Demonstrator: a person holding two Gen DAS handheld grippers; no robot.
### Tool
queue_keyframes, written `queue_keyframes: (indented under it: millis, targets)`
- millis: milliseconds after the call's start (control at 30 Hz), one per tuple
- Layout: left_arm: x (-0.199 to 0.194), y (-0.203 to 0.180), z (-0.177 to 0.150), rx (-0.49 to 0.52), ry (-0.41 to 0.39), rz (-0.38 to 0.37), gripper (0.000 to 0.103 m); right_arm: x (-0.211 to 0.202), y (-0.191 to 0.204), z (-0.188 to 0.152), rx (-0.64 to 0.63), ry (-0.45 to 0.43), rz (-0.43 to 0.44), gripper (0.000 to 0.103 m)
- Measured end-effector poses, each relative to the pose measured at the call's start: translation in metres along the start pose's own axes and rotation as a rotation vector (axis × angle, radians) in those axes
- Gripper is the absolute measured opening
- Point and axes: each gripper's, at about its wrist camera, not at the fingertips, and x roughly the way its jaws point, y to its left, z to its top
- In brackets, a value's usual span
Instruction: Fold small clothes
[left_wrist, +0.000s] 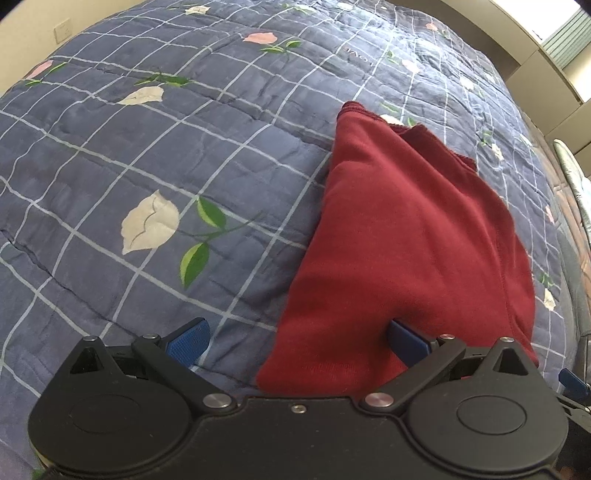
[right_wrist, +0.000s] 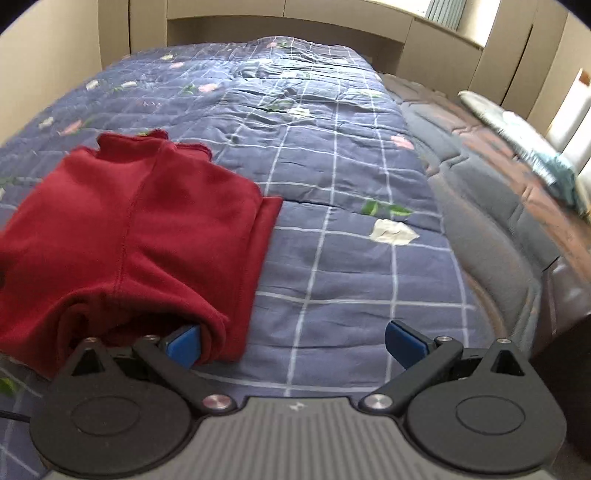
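A dark red garment (left_wrist: 406, 236) lies folded on the blue checked quilt (left_wrist: 147, 155). In the left wrist view my left gripper (left_wrist: 295, 338) is open at the garment's near left corner; its right finger pad (left_wrist: 408, 339) is tucked against the red cloth, its left pad over bare quilt. In the right wrist view the same garment (right_wrist: 129, 221) lies left of centre. My right gripper (right_wrist: 291, 341) is open at its near right corner, with the left pad (right_wrist: 183, 345) half hidden under the cloth's rolled edge and the right pad over quilt.
The quilt (right_wrist: 332, 184) has flower and leaf prints and covers a wide bed. Beige cupboards (right_wrist: 258, 22) stand behind the bed. On the right are a grey padded bed edge (right_wrist: 480, 206) and a pale patterned bundle (right_wrist: 524, 144).
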Motion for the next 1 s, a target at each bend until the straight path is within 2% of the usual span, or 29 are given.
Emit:
queue_keyframes:
  millis: [100, 200, 267, 333, 367, 433, 533, 667, 833, 900, 1000]
  targets:
    - [-0.001, 0.003, -0.001, -0.010, -0.001, -0.003, 0.102, -0.020, 0.005, -0.006, -0.012, -0.038, 0.116, 0.103]
    - [-0.001, 0.005, -0.002, -0.013, 0.001, -0.004, 0.102, -0.035, 0.020, -0.015, -0.063, -0.056, 0.195, 0.103]
    - [-0.001, 0.005, -0.002, -0.016, -0.001, -0.005, 0.102, -0.038, 0.029, -0.017, -0.079, -0.056, 0.248, 0.096]
    - [-0.001, 0.004, -0.002, -0.012, 0.000, -0.003, 0.102, -0.036, 0.037, -0.018, -0.084, -0.043, 0.286, 0.077]
    - [-0.001, 0.004, -0.002, -0.009, 0.000, -0.003, 0.102, -0.033, 0.040, -0.017, -0.079, -0.042, 0.304, 0.071]
    - [0.000, 0.001, -0.002, -0.005, 0.000, -0.004, 0.102, -0.028, 0.046, -0.016, -0.061, -0.036, 0.326, 0.043]
    - [0.000, 0.000, -0.002, -0.005, 0.002, -0.005, 0.102, -0.027, 0.051, -0.017, -0.042, -0.024, 0.384, 0.026]
    - [0.000, 0.000, -0.002, -0.004, 0.001, -0.007, 0.102, -0.033, 0.049, -0.017, -0.035, -0.031, 0.424, 0.025]
    - [0.000, -0.001, -0.003, -0.007, 0.001, -0.007, 0.102, -0.035, 0.051, -0.018, -0.047, -0.013, 0.476, 0.032]
    - [-0.001, -0.001, -0.003, -0.007, 0.000, -0.011, 0.102, -0.031, 0.055, -0.016, -0.059, -0.014, 0.476, 0.032]
    - [0.000, 0.000, -0.004, -0.007, 0.002, -0.012, 0.102, -0.022, 0.061, -0.014, -0.077, -0.001, 0.462, 0.008]
